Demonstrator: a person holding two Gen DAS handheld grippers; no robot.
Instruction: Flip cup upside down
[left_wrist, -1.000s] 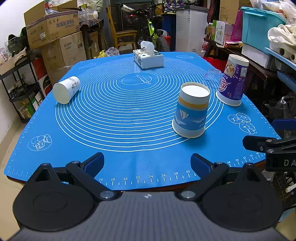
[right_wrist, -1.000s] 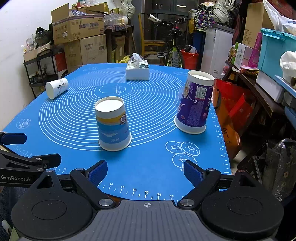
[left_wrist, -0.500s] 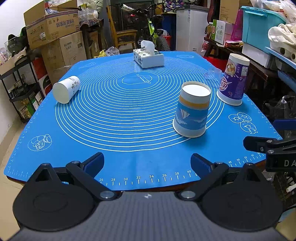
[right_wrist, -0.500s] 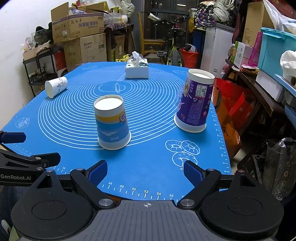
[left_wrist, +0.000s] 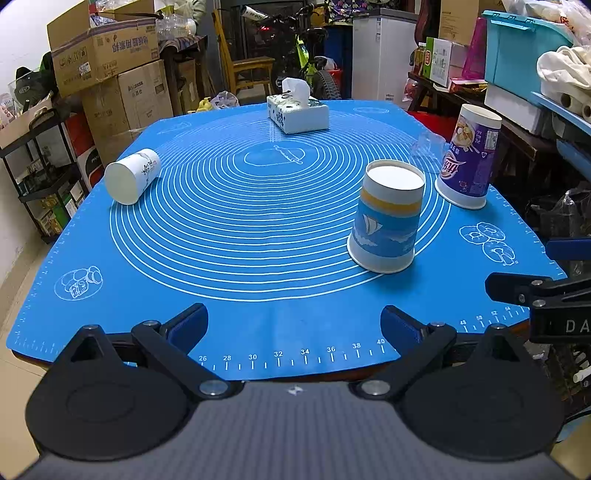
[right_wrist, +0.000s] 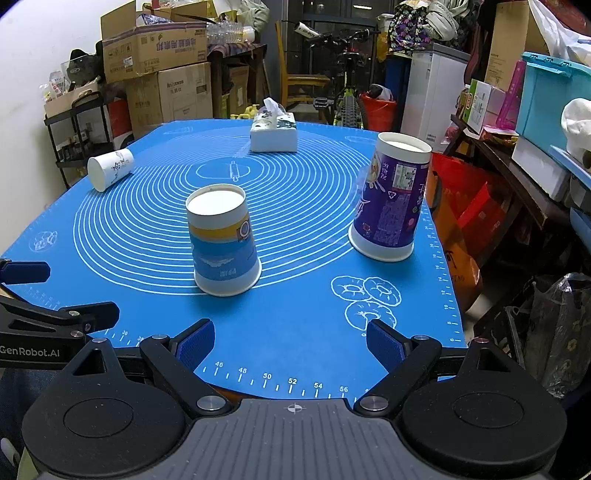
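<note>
A blue and white paper cup with a sailboat print (left_wrist: 386, 218) stands upside down on the blue mat (left_wrist: 258, 206); it also shows in the right wrist view (right_wrist: 222, 240). A tall purple cup (left_wrist: 468, 157) (right_wrist: 391, 195) stands upside down near the mat's right edge. A small white cup (left_wrist: 132, 176) (right_wrist: 110, 168) lies on its side at the far left. My left gripper (left_wrist: 293, 325) is open and empty at the mat's near edge. My right gripper (right_wrist: 290, 341) is open and empty at the near edge, to the right of the left one.
A tissue box (left_wrist: 297, 112) (right_wrist: 273, 131) stands at the back of the mat. A clear plastic cup (left_wrist: 426, 147) sits beside the purple cup. Cardboard boxes (left_wrist: 107, 59), a shelf and a bicycle crowd the back; bins and shelving (left_wrist: 528, 55) line the right.
Both grippers stay open and almost still. The right wrist view has shifted slightly, so the cups sit a little lower and to the left in it.
</note>
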